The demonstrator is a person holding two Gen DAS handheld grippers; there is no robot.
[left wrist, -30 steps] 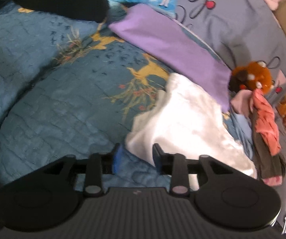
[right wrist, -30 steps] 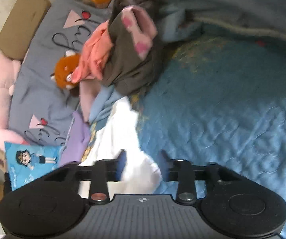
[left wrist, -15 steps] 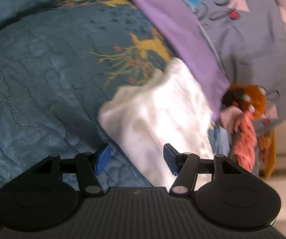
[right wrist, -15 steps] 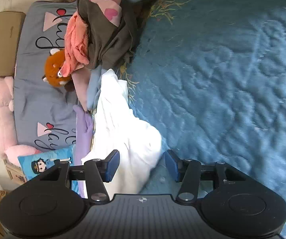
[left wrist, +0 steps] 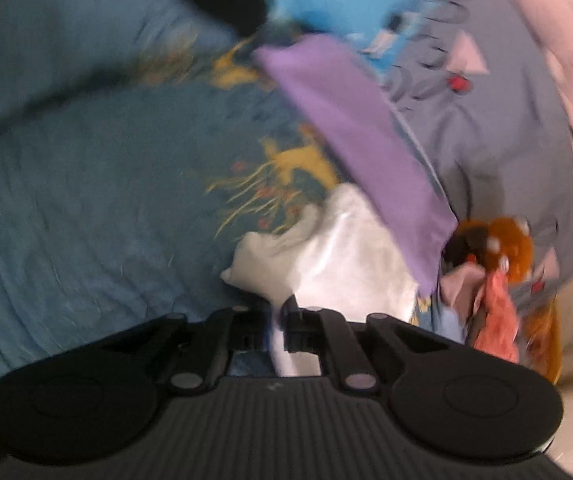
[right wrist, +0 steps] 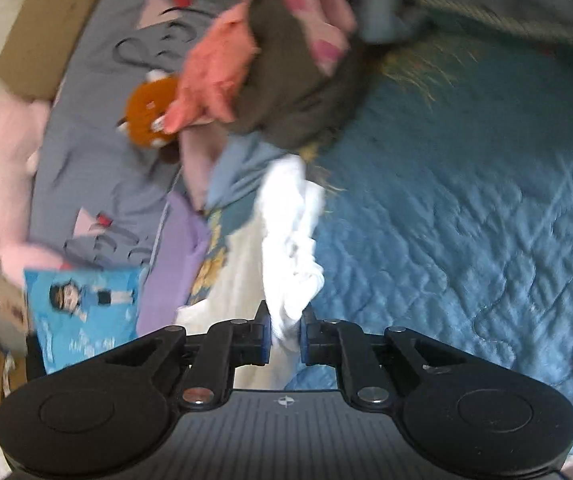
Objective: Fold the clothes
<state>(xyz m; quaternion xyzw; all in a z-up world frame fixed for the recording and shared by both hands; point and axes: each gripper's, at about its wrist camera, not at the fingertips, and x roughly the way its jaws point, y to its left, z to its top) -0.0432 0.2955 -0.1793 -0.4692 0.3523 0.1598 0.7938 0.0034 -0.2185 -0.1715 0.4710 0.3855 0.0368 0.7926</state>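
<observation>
A white garment [left wrist: 342, 256] lies crumpled on the blue quilt [left wrist: 86, 220], beside a purple cloth [left wrist: 350, 128]. My left gripper [left wrist: 275, 326] is shut on the near edge of this white garment, fabric pinched between its fingers. In the right wrist view the same white garment [right wrist: 290, 240] stretches away from me in a long strip. My right gripper [right wrist: 285, 338] is shut on its near end, with white cloth bunched between the blue-padded fingers. Both views are blurred by motion.
A pile of unfolded clothes [right wrist: 286, 64], dark brown, coral and pink, sits at the head of the bed by an orange plush toy [right wrist: 152, 110]. A grey pillow [right wrist: 110, 128] and a blue cartoon cushion [right wrist: 82, 312] lie alongside. The blue quilt [right wrist: 466, 240] spreads to the right.
Both grippers were open around the white garment's edges half a second ago; both have now closed on it. The garment is pulled up and stretched, and both cameras have swung.
</observation>
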